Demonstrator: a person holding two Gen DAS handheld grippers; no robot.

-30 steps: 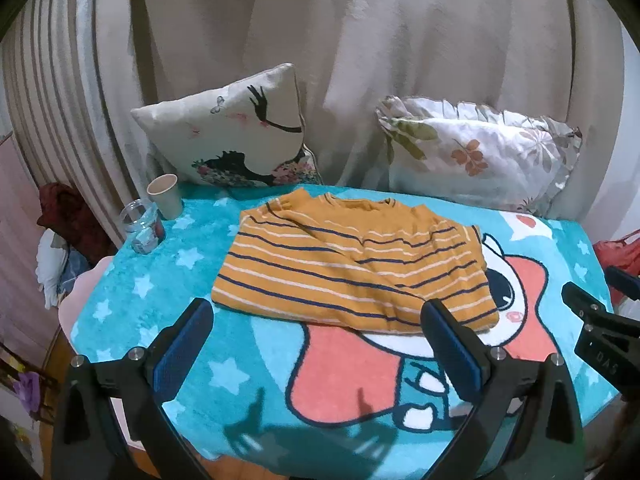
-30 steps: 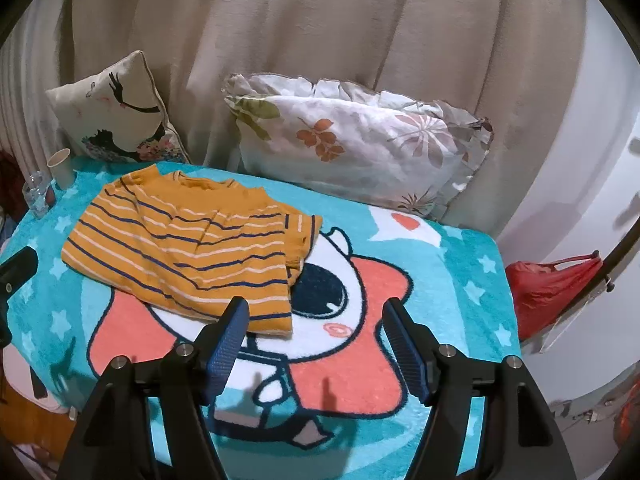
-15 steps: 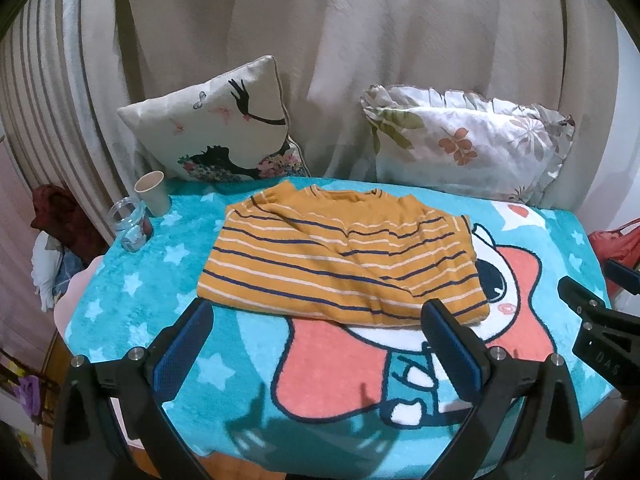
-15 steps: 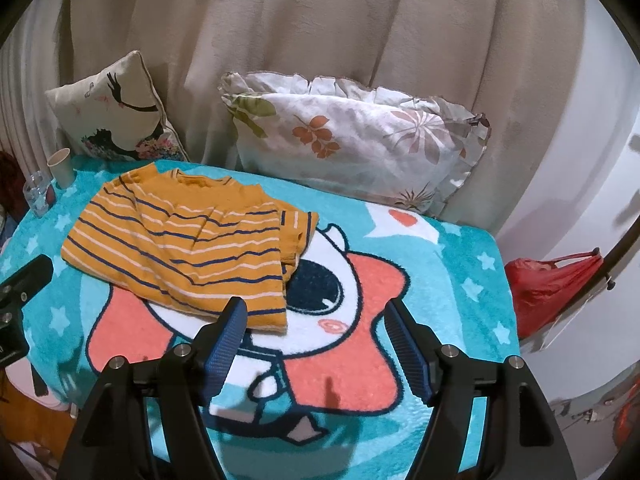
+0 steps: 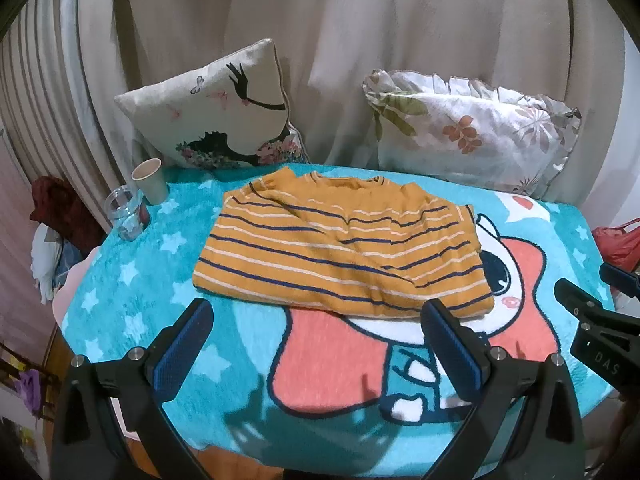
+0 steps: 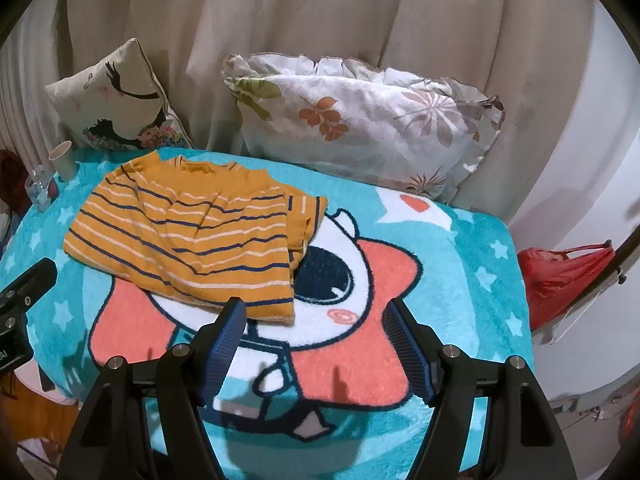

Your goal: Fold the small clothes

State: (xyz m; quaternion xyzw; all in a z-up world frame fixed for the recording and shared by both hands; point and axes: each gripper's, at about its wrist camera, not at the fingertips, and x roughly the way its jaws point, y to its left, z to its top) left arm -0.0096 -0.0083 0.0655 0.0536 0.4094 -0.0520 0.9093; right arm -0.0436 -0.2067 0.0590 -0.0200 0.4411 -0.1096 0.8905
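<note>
Grippers, left point(image 5: 316, 336) and right point(image 6: 314, 334), hang spread and empty above the blanket point(image 5: 240, 360), likely because the shirt point(image 5: 340, 248) already lies folded.

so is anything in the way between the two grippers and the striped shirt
Nothing visible. Only bare blanket lies between the open left gripper, the open right gripper and the striped shirt; both cups sit far left.
</note>
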